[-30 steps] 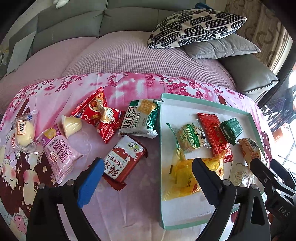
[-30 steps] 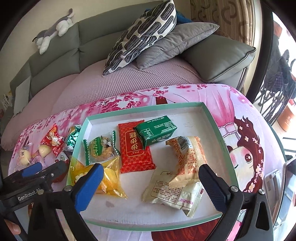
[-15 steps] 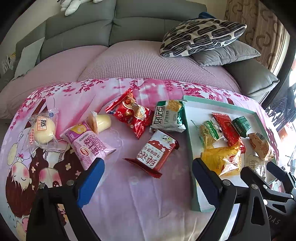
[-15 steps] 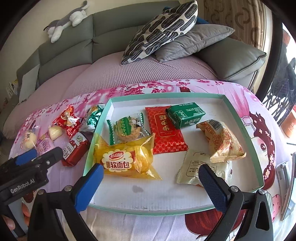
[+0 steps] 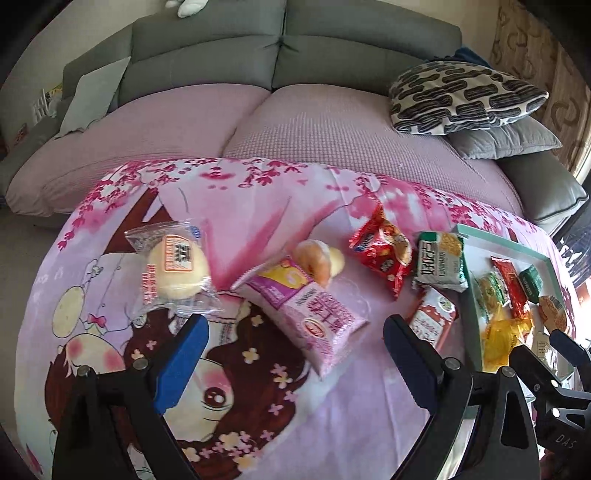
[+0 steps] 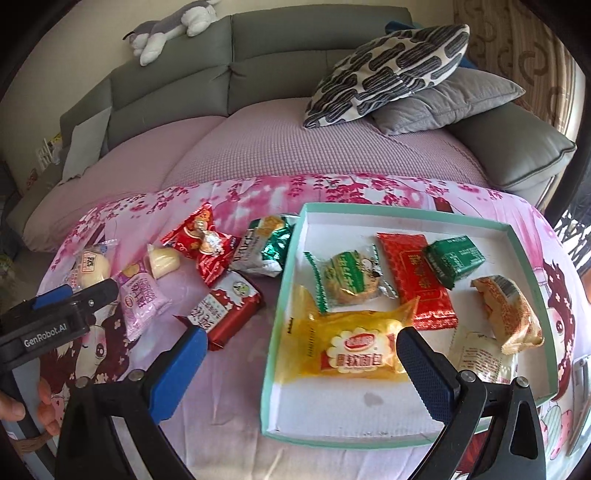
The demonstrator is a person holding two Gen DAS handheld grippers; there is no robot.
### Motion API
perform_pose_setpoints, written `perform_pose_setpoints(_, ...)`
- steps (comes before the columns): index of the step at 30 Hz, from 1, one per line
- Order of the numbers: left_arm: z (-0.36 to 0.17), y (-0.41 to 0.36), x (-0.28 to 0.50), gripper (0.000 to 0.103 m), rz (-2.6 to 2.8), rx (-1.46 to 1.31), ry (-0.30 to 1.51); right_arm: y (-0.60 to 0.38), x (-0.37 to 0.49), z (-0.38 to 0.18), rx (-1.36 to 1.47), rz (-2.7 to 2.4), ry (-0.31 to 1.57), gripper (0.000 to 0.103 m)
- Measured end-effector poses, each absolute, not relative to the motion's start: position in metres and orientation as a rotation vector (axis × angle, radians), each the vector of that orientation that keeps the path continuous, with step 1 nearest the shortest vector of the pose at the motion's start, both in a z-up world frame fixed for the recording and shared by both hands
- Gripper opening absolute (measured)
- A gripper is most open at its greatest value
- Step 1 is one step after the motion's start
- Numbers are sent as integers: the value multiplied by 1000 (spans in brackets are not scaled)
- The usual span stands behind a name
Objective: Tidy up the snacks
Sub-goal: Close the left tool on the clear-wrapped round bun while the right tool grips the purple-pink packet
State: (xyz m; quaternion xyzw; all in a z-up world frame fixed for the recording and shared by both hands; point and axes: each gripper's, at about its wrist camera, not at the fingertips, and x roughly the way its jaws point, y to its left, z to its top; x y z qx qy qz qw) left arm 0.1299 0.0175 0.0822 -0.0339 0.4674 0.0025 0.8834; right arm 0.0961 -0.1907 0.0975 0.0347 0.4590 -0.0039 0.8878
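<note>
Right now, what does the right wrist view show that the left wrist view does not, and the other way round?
Only the right wrist view shows the plush toy on the sofa back, a hand under the left claw, and the whole teal tray with six snacks in it. Only the left wrist view shows the round bun packet large and close, and the right claw entering from its right edge. Both show the purple packet, the patterned pillow, and open, empty claws.

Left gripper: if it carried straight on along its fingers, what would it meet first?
Most likely the pink-purple snack packet, which lies between the open fingers of the left gripper, just ahead. Depth is unclear; it could land on the pink cartoon-print cloth just short of it.
</note>
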Motion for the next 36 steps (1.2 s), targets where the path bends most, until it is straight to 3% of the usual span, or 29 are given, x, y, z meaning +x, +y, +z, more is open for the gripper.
perform_pose_setpoints(12,85,94,166,96,32,-180,1054,-101,148,104,-17,194,978,103)
perform_pose_setpoints(25,53,124,202,90,28,-234,1176,-35,183,49,-140,293,1125,102)
perform_pose_setpoints(33,34,121,211,86,25,-243,1217,-26,187,33,-167,290,1148,91)
perform_pose_setpoints(36,30,121,212,85,31,-253,1223,-26,188,32,-157,290,1148,76)
